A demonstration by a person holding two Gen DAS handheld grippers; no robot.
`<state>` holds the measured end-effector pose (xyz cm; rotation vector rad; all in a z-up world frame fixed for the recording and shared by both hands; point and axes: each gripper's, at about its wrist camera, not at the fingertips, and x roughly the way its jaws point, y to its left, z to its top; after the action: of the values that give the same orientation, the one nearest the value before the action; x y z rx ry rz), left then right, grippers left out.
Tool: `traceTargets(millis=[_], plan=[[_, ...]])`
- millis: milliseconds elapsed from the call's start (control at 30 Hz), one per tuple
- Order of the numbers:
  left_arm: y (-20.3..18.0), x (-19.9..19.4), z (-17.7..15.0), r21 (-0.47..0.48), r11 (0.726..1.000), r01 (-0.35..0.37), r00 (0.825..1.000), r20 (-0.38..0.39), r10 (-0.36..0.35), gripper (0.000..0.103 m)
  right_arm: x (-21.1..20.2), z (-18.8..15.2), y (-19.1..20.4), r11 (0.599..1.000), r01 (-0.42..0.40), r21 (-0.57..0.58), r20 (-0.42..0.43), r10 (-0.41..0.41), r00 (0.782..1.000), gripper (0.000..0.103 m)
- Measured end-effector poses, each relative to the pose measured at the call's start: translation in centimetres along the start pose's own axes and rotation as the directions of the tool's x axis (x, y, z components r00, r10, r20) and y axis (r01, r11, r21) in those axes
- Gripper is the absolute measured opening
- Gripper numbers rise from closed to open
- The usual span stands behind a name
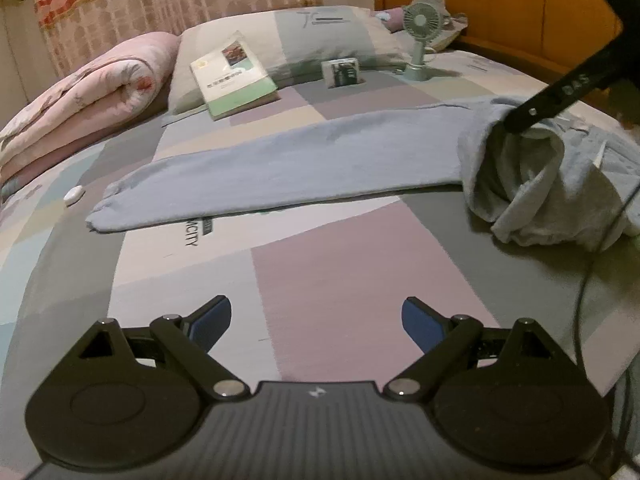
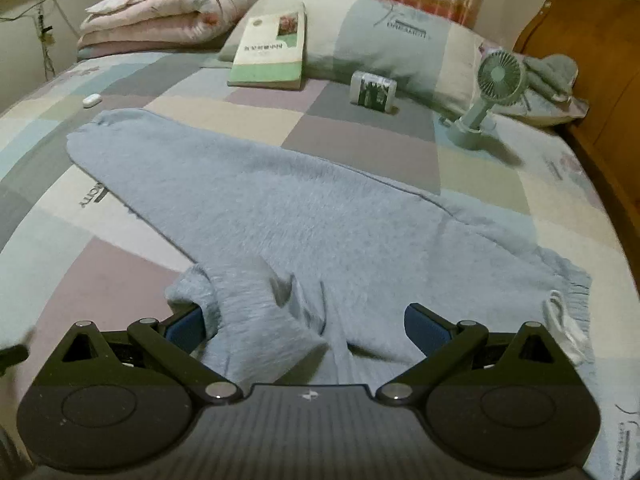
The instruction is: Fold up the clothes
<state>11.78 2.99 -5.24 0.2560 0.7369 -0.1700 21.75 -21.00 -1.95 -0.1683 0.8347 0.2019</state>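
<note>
The pale blue trousers (image 2: 304, 216) lie on the bed (image 1: 340, 272), long axis running from the bunched waist at the near edge out to the leg cuff. The right tool (image 2: 304, 330) – spread wide, gripping nothing – sits over that bunched end; the left tool (image 1: 316, 320), equally open and empty, is well apart.

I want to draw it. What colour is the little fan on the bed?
The little fan is pale mint green, clearest in the right wrist view.
</note>
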Motion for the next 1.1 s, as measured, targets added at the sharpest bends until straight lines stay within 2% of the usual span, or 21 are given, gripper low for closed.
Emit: traceTargets(millis=[167, 300, 467, 567, 667, 767, 833, 867, 967, 1000, 1033, 1100], plan=[[-1.5, -0.4, 0.3, 0.036, 0.999, 0.019, 1.000, 0.006, -0.019, 0.092, -4.4, -2.4, 1.3, 0.999, -0.025, -0.042, 0.047, 0.027, 0.999, 0.103], [-2.6, -0.5, 0.7, 0.059, 0.998, 0.031, 0.999, 0.007, -0.031, 0.092, -6.9, -5.6, 2.0, 0.997, -0.078, -0.029, 0.049, 0.079, 0.996, 0.103], [-3.8, -0.8, 0.8, 0.095, 0.995, 0.043, 0.999, 0.005, -0.044, 0.092, -6.3, -10.4, 3.5, 0.992, -0.120, -0.045, -0.032, 0.119, 0.992, 0.103], [-4.5, -0.8, 0.9, 0.112, 0.993, 0.043, 0.999, 0.002, -0.043, 0.092, -5.3, -12.9, 5.0, 0.987, -0.134, -0.091, -0.062, 0.129, 0.990, 0.100], [-4.9, -0.7, 1.0, 0.122, 0.992, 0.040, 0.999, -0.004, -0.040, 0.092, -4.0, -13.5, 5.8, 0.983, -0.109, -0.145, -0.058, 0.102, 0.993, 0.091], [-5.0, -0.8, 1.0, 0.130, 0.991, 0.031, 0.999, -0.009, -0.030, 0.092, -2.8, -14.0, 6.6, 0.977, -0.083, -0.198, -0.051, 0.074, 0.996, 0.077], [-5.0, -0.9, 1.1, 0.136, 0.990, 0.024, 1.000, -0.009, -0.023, 0.092, -1.9, -14.4, 7.1, 0.970, -0.065, -0.232, -0.046, 0.055, 0.997, 0.064], [-4.9, -0.9, 1.1, 0.136, 0.990, 0.021, 1.000, -0.008, -0.020, 0.092, -1.7, -14.3, 7.1, 0.971, -0.056, -0.231, -0.040, 0.048, 0.998, 0.061], [-4.8, -1.1, 1.2, 0.134, 0.991, 0.010, 1.000, -0.004, -0.009, 0.092, -1.5, -13.5, 6.8, 0.978, -0.032, -0.208, -0.046, 0.023, 0.999, 0.027], [-4.7, -1.2, 1.2, 0.133, 0.991, 0.006, 1.000, -0.002, -0.006, 0.092, -1.7, -13.2, 6.7, 0.981, -0.052, -0.188, -0.059, 0.042, 0.997, 0.016], [-4.5, -1.3, 1.2, 0.130, 0.991, 0.002, 1.000, 0.002, -0.003, 0.092, -1.8, -12.9, 6.5, 0.983, -0.076, -0.167, -0.071, 0.065, 0.995, 0.016], [-4.0, -1.6, 1.2, 0.122, 0.992, -0.004, 1.000, 0.010, 0.003, 0.092, -2.3, -12.3, 6.3, 0.979, -0.178, -0.097, -0.087, 0.170, 0.982, 0.015]])
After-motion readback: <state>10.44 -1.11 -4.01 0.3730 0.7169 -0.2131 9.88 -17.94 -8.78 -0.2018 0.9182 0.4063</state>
